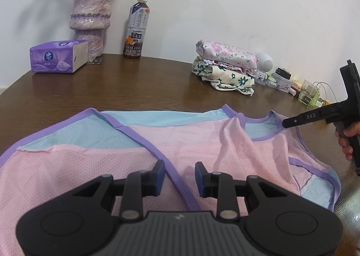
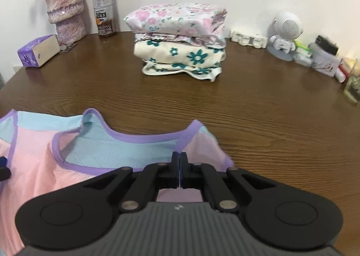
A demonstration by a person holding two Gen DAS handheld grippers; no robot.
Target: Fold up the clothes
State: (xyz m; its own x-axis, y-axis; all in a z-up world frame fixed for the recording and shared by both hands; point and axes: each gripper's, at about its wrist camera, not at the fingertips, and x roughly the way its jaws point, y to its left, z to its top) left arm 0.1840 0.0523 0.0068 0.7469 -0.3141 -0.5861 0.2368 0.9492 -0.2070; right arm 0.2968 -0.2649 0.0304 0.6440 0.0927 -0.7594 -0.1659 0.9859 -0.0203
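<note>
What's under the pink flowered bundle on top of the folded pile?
Under the pink flowered bundle lies a cream garment with teal flowers, on the table. Any further layers are hidden.

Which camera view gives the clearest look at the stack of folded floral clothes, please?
The right wrist view: the stack of folded floral clothes sits central, large and unobstructed. The left wrist view shows the same stack smaller and off to the right.

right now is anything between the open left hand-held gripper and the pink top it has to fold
Nothing visible: the left hand-held gripper hangs open directly over the pink top, its purple trim running between the fingers. The folded pile sits well behind.
</note>
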